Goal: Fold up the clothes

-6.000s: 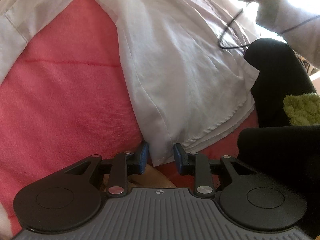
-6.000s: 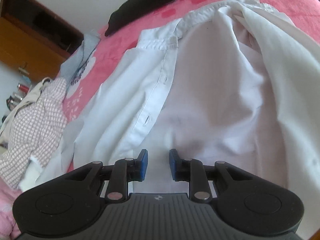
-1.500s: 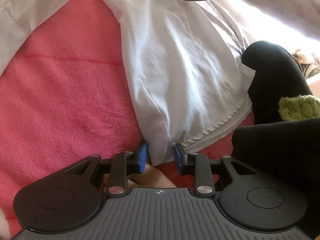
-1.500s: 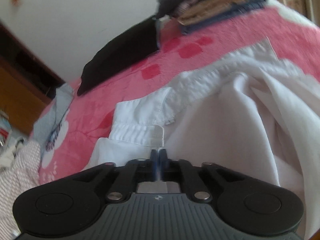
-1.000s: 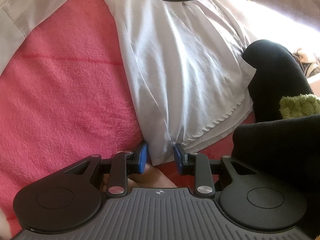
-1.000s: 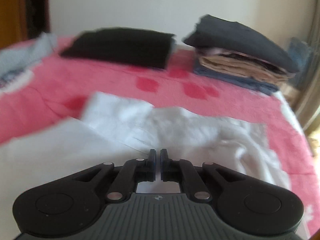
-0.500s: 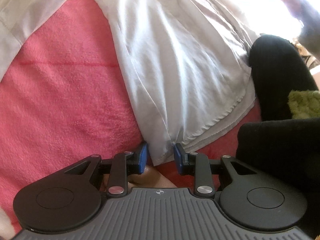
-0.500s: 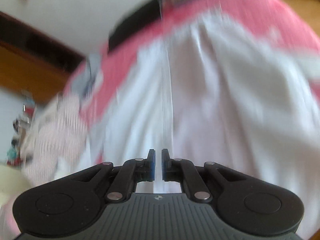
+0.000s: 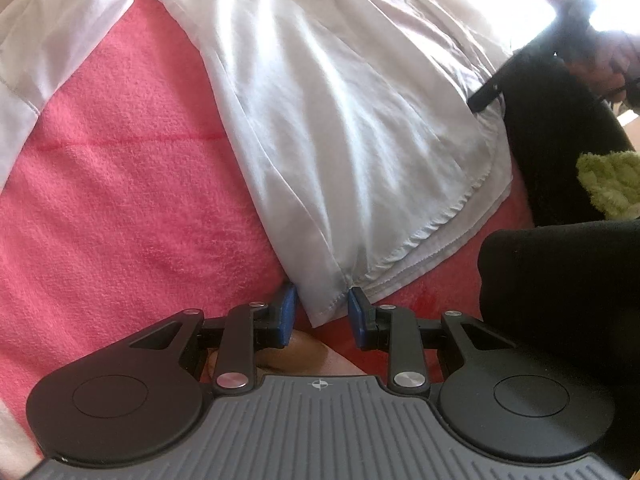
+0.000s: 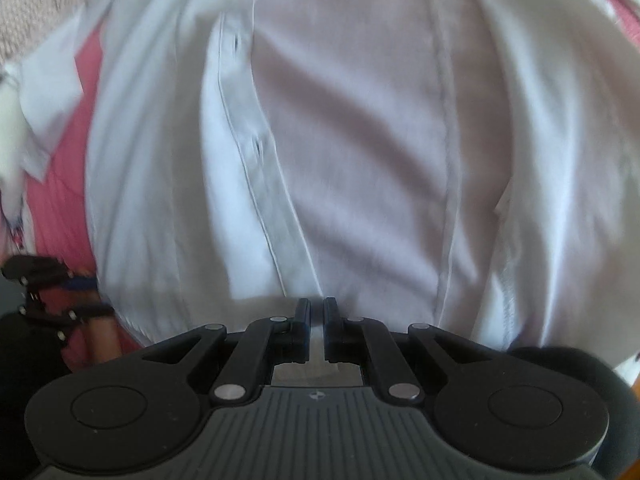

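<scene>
The right gripper point(image 10: 317, 330) has its jaws nearly together, with a thin strip of pale cloth in the narrow slit between them, so it reads as clamped on an edge of the white shirt point(image 10: 360, 128). Just ahead of those jaws the button placket point(image 10: 256, 148) runs up and away, and past it the opened front spreads wide, showing the inside of the back panel.

The left gripper point(image 9: 322, 314) has its jaws apart, with the bottom corner of the shirt's hem point(image 9: 326, 306) lying between the blue pads point(image 9: 286, 312). The pads do not visibly press on the cloth, so I judge this corner bracketed rather than gripped. Beyond the jaws the shirt fans out over the pink blanket point(image 9: 120, 200); a loose sleeve point(image 9: 52, 40) lies off to the far left of them. To the right sit dark clothing and a green fuzzy item point(image 9: 612, 184).

The folding looks barely begun: the shirt lies open and unbuttoned, sleeves unfolded, body wrinkled. One front panel seems to be the part in hand. Sleeves, sides and the final fold are all left.
</scene>
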